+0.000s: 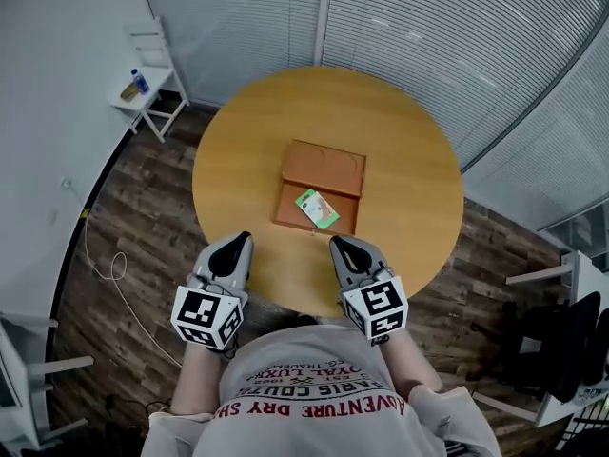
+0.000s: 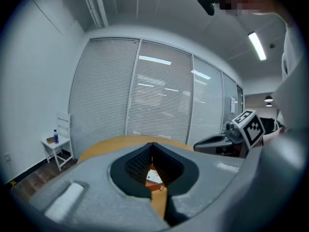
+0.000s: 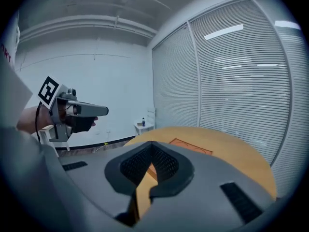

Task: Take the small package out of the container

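A flat brown container point(image 1: 324, 171) lies open in the middle of the round wooden table point(image 1: 409, 150), its lid folded back on the far side. A small green and white package point(image 1: 316, 208) rests in its near half. My left gripper point(image 1: 245, 240) and right gripper point(image 1: 335, 245) hover side by side over the table's near edge, short of the container, both shut and empty. In the left gripper view the package point(image 2: 154, 178) shows through the hollow between the closed jaws of that gripper point(image 2: 153, 145). In the right gripper view, the container point(image 3: 190, 146) lies beyond the right gripper point(image 3: 151, 144).
A small white stand point(image 1: 152, 95) carrying a bottle point(image 1: 140, 81) stands at the back left by the wall. Slatted blinds run along the far side. A cable point(image 1: 112, 267) trails on the wooden floor at left. A dark office chair point(image 1: 561, 346) is at the right.
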`<state>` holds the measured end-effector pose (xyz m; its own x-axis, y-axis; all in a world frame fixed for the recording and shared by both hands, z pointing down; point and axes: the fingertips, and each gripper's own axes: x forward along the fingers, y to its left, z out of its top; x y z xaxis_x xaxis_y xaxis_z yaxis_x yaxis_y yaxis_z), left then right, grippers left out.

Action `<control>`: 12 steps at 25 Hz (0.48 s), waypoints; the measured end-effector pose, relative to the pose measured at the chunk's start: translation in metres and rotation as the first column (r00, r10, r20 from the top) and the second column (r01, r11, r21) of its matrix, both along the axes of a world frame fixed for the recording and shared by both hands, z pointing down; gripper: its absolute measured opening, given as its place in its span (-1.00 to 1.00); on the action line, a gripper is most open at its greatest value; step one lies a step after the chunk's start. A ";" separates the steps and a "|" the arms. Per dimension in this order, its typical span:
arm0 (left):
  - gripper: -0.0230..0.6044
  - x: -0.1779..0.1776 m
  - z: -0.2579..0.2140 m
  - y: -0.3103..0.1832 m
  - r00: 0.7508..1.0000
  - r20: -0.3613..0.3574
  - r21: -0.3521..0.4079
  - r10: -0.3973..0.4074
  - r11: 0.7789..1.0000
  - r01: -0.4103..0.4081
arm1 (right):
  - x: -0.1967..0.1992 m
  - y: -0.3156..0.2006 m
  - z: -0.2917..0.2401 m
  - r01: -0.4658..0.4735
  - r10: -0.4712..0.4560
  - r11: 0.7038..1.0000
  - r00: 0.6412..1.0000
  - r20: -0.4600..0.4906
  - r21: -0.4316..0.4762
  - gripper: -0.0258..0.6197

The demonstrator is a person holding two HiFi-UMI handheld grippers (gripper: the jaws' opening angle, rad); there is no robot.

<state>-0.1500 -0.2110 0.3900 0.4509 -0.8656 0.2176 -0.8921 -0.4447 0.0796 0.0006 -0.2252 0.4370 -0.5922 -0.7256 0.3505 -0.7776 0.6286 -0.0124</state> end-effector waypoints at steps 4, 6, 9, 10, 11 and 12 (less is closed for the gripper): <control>-0.90 0.007 0.016 -0.045 1.000 -0.001 -0.047 0.019 0.999 -0.019 | 0.007 -0.042 0.016 -0.013 0.012 0.999 1.000 -0.024 -0.049 -0.90; -0.89 0.009 0.026 -0.061 0.999 -0.001 -0.074 0.038 0.997 -0.038 | 0.009 -0.057 0.030 -0.026 0.022 0.996 0.999 -0.042 -0.087 -0.90; -0.89 0.012 0.039 -0.079 0.997 -0.004 -0.103 0.071 0.992 -0.071 | 0.013 -0.073 0.053 -0.050 0.038 0.987 0.996 -0.076 -0.153 -0.90; -0.89 0.013 0.042 -0.085 0.996 -0.006 -0.109 0.086 0.990 -0.086 | 0.014 -0.077 0.059 -0.058 0.044 0.984 0.995 -0.089 -0.169 -0.89; -0.90 0.015 0.045 -0.091 0.995 -0.008 -0.112 0.103 0.988 -0.103 | 0.015 -0.081 0.063 -0.067 0.049 0.981 0.994 -0.101 -0.181 -0.89; -0.89 0.015 0.048 -0.097 0.992 -0.011 -0.116 0.123 0.986 -0.123 | 0.014 -0.085 0.067 -0.074 0.054 0.979 0.993 -0.109 -0.191 -0.89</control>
